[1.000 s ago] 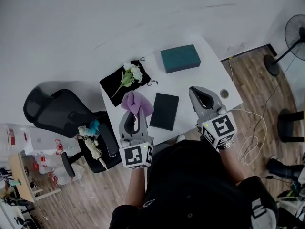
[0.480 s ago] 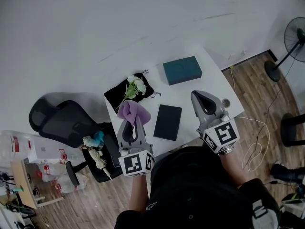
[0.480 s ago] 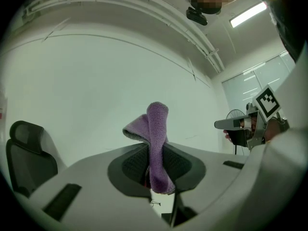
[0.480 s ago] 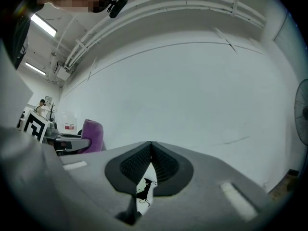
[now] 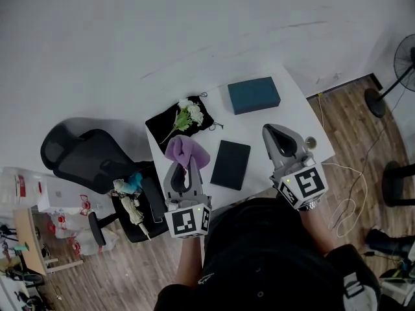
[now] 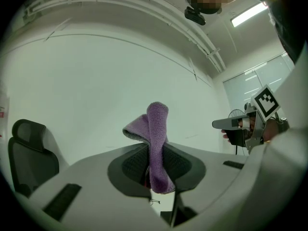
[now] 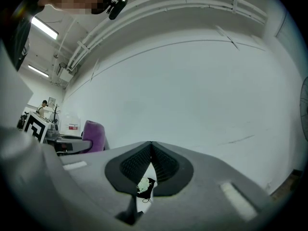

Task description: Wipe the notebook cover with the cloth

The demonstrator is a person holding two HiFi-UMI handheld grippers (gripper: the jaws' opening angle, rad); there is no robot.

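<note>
A dark notebook (image 5: pixel 231 164) lies flat on the white table (image 5: pixel 260 123), between the two grippers. My left gripper (image 5: pixel 183 163) is shut on a purple cloth (image 5: pixel 185 151), held just left of the notebook. In the left gripper view the cloth (image 6: pixel 157 145) stands up between the closed jaws. My right gripper (image 5: pixel 280 135) hovers right of the notebook, jaws shut with nothing in them (image 7: pixel 150 160). The cloth (image 7: pixel 95 135) shows at the left of the right gripper view.
A teal box (image 5: pixel 253 95) sits at the table's far side. White flowers (image 5: pixel 187 117) lie on a black pouch (image 5: pixel 170 123) at the far left. A black office chair (image 5: pixel 84 161) stands left of the table. A fan (image 5: pixel 405 60) and a cable (image 5: pixel 346 193) are on the floor at the right.
The view has shifted slightly; both grippers have drawn a little back toward me. The cloth stays clamped in the left gripper.
</note>
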